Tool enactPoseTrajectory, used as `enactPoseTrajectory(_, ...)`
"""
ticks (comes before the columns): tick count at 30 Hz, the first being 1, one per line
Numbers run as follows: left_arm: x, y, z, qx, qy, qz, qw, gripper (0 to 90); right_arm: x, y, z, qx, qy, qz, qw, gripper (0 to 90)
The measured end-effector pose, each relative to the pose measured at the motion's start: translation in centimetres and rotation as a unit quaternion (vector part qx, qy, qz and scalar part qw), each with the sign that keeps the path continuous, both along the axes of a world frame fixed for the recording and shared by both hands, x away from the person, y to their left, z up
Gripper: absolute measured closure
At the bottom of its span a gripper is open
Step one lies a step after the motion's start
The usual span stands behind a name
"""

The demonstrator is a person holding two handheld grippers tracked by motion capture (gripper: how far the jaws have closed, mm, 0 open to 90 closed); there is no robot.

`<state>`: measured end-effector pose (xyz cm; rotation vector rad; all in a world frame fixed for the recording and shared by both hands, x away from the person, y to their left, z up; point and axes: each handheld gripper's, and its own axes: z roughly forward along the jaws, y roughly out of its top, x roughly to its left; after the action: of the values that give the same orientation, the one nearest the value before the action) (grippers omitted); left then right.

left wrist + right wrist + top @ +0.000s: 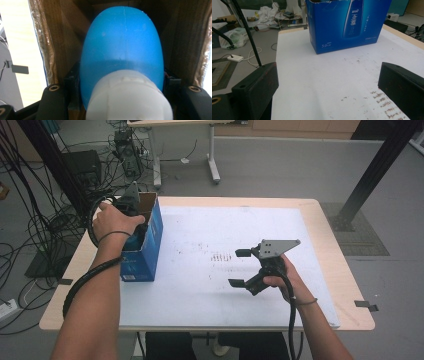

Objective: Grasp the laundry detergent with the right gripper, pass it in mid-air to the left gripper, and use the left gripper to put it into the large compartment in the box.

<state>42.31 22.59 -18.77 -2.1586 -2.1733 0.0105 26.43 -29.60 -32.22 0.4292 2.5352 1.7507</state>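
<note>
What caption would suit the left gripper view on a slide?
Left gripper inside a brown cardboard box, jaws clamped on a blue bottle with a white cap.

I count one blue carton (145, 247) on one white-topped table (210, 305), one blue bottle with a white cap (122, 47) inside it, two grippers, left gripper (131, 215) and right gripper (241, 268), two hands, four black jaws.

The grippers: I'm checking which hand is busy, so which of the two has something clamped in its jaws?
The left gripper, reaching down into the blue box, is shut on a blue bottle with a white cap. The right gripper rests open over the white mat, jaws empty.
</note>
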Motion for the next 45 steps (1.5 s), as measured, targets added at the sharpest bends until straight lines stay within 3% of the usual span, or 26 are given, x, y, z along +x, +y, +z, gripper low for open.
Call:
enactPoseTrajectory(33, -0.10, 0.17, 0.03, -0.002, 0.000, 0.005, 1.0000, 37.6, 0.08, 0.05, 0.06, -0.001, -0.002, 0.002, 1.0000, 3.1)
enactPoseTrajectory(39, -0.22, 0.68, 0.16, -0.018, -0.003, 0.007, 0.9998, 37.1, 0.13, 0.07, 0.00, 0.000, -0.001, 0.003, 1.0000, 3.1)
enactPoseTrajectory(45, -0.23, 0.86, 0.09, -0.013, -0.003, 0.012, 0.9998, 37.0, 0.08, 0.06, -0.02, 0.001, -0.001, 0.003, 1.0000, 3.2)
